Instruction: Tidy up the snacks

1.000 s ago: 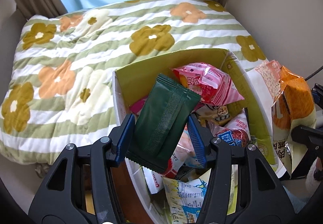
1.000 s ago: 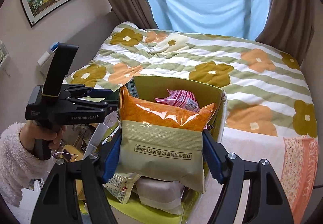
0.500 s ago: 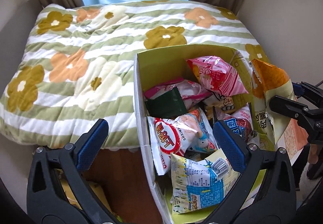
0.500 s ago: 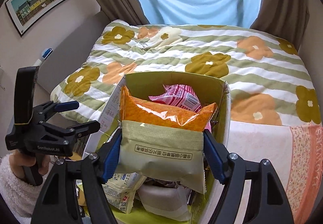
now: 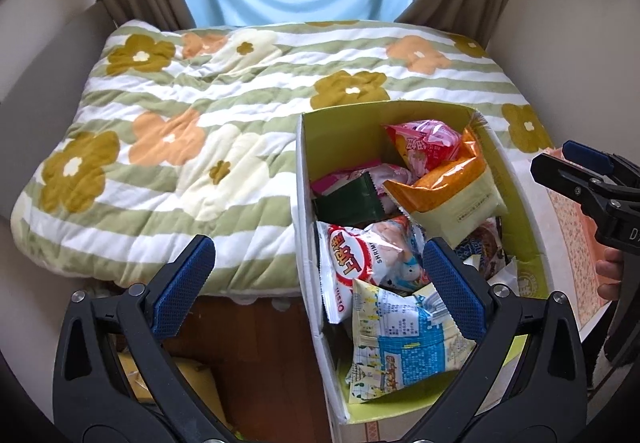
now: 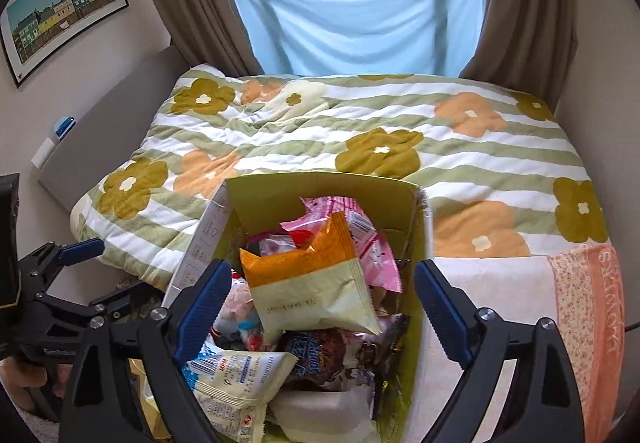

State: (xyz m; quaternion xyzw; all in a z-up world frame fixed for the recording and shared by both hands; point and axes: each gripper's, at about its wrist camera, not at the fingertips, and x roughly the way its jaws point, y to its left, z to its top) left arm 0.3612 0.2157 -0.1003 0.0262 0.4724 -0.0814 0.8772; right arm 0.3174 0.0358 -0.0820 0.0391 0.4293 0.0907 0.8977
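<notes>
Left gripper [image 5: 320, 279] spread wide, empty. Right gripper [image 6: 322, 299] jaws just opened, glossy orange-and-cream crinkled foil packet [image 6: 310, 283] loose atop heap in yellow-green cardboard box [image 6: 320, 189].

Both wrist views, angled down, sharing box [image 5: 404, 115]

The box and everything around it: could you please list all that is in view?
box: one, yellow-green inside, at the foot of the bed
orange-and-cream packet: one, on top of the pile in the box
dark green packet: one, in the box
pink packets: at least two, at the box's far end
quilt: one, striped, flowered, on the bed
picture: one, on the wall
left tool: open, empty
right tool: just opening, packet released
</notes>
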